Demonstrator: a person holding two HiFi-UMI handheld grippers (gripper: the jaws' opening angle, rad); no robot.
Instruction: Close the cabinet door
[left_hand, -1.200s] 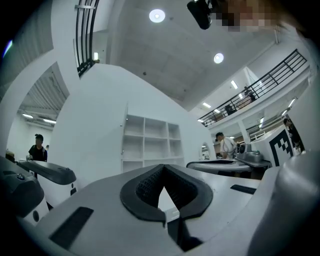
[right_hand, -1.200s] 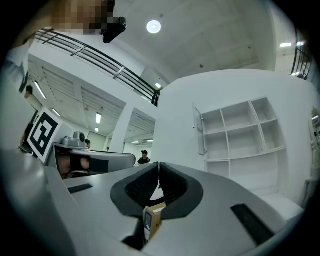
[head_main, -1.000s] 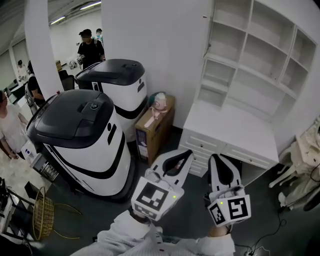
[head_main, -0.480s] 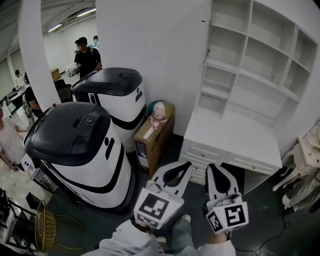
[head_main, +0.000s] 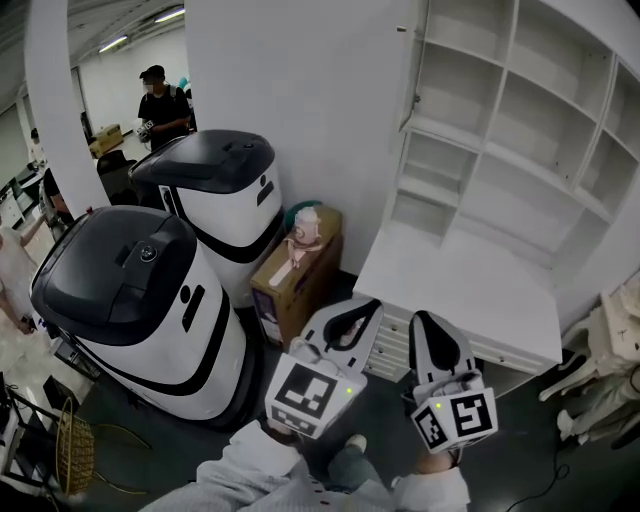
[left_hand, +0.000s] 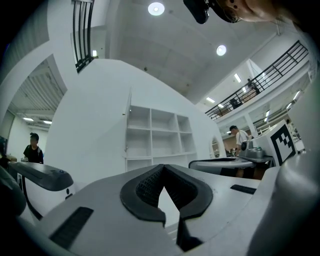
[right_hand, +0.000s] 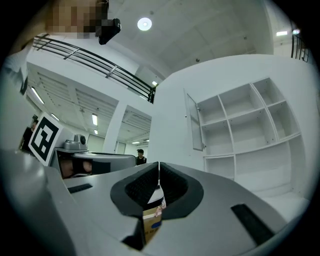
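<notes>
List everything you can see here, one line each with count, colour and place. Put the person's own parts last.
cabinet door: 1, white, standing open at the shelving's upper left
shelving unit: 1, white, open compartments, upper right
desk top: 1, white, below the shelving, drawers under it
large machines: 2, white with black tops, left, one behind the other
cardboard box: 1, brown, against the wall between machines and desk
small figure: 1, pinkish, on the box
wire basket: 1, gold, bottom left
bystanders: at least 2, one in black at the back, one at the left edge
left gripper: 1, white, jaws together, empty
right gripper: 1, white, jaws together, empty
sleeves: white, bottom edge
</notes>
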